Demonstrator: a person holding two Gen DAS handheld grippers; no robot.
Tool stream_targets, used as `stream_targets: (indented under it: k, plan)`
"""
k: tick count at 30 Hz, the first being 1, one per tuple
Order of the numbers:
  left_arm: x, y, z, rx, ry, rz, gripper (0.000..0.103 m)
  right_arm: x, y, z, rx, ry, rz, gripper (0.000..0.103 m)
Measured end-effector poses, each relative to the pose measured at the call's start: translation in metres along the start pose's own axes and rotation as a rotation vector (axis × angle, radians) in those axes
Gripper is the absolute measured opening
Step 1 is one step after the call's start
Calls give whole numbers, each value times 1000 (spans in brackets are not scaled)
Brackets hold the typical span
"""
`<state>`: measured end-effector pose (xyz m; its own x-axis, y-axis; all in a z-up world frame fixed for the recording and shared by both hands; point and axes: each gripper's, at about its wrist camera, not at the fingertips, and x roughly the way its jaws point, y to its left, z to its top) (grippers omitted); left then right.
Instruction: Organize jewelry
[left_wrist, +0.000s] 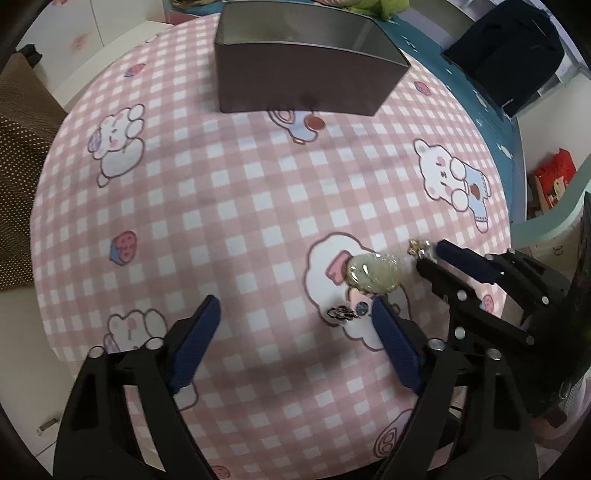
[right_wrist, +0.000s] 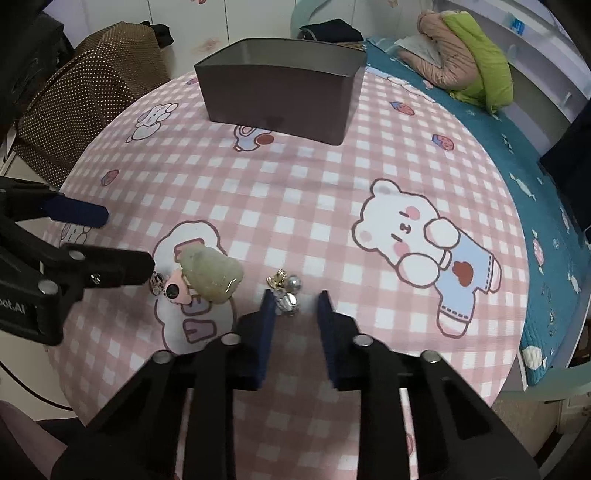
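**Pink check cloth, both hand-held grippers hanging low over the jewelry**

Pink-and-white cloth (left_wrist: 221, 221) is covering the table, and both tools are pointing steeply down at it. The left hand-held gripper (left_wrist: 295, 310) is standing wide with nothing between its pads. A pale green pendant (left_wrist: 373, 273) is lying just ahead of its right finger, and a small pink charm (right_wrist: 173, 290) with dark rings (left_wrist: 341, 313) is sitting right at that fingertip.

The right hand-held gripper (right_wrist: 295, 299) is standing narrow. A small silver piece (right_wrist: 287, 302) is sitting between its pads, resting against the left one with a gap showing to the other. A gold-and-pearl earring (right_wrist: 284, 278) is lying just beyond the tips.

A dark open box (right_wrist: 277, 96) is waiting well ahead of both grippers, at the table's far side.
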<state>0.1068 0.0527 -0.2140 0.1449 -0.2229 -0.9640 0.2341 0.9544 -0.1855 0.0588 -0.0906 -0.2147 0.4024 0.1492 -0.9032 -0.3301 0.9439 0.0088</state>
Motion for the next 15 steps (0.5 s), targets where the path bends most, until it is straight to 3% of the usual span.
stream_targets:
  k: [6,15]
  plan:
    - [6,-12,-1,39,16,-27,70,-1,0,-1,-1,-9,-15,13]
    - [17,-29,0,98,38,-1,58,-7,-14,-1,54,-17,-39,13]
